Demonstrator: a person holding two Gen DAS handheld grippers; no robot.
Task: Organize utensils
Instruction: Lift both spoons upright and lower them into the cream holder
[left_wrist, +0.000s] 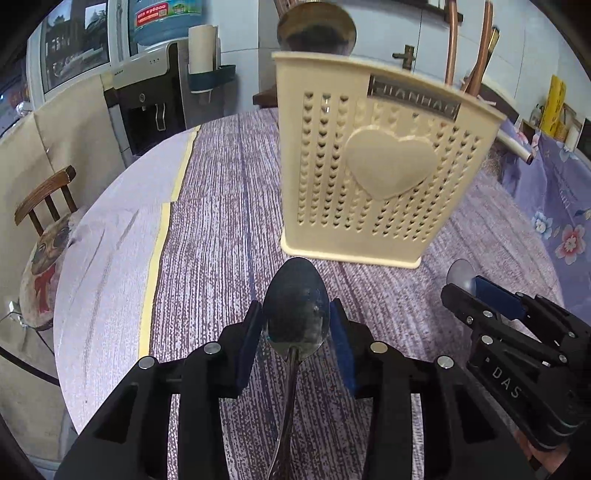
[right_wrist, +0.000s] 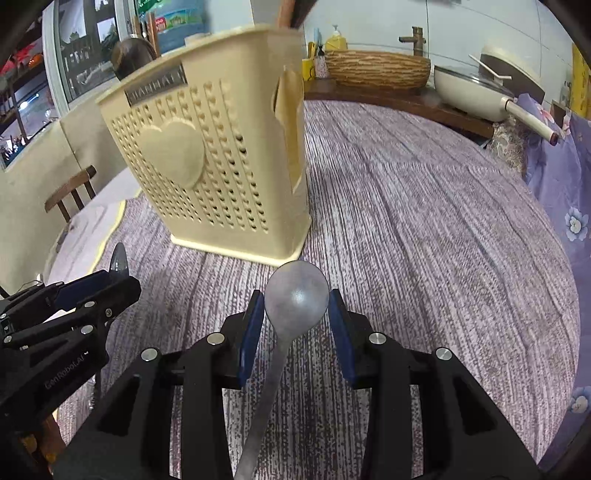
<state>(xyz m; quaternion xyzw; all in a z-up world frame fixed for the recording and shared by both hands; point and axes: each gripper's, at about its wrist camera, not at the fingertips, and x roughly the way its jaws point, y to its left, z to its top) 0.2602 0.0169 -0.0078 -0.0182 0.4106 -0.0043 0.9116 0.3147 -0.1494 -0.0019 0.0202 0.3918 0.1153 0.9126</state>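
I'm holding one spoon per hand: the left gripper (left_wrist: 295, 325) has its fingers clamped across the bowl of the pointed spoon (left_wrist: 295, 314), and the right gripper (right_wrist: 296, 321) has its fingers clamped across the bowl of the round spoon (right_wrist: 297, 299), handles trailing back under each tool so the bowls are leading. Both are hanging just above the desk (right_wrist: 424, 229), right in front of the cream utensil holder (left_wrist: 373, 162), which is standing upright with a ladle (left_wrist: 316, 31) already sticking out the top. I'm judging the next move needs a lift above the holder's rim, since both spoons are sitting well below its open top.
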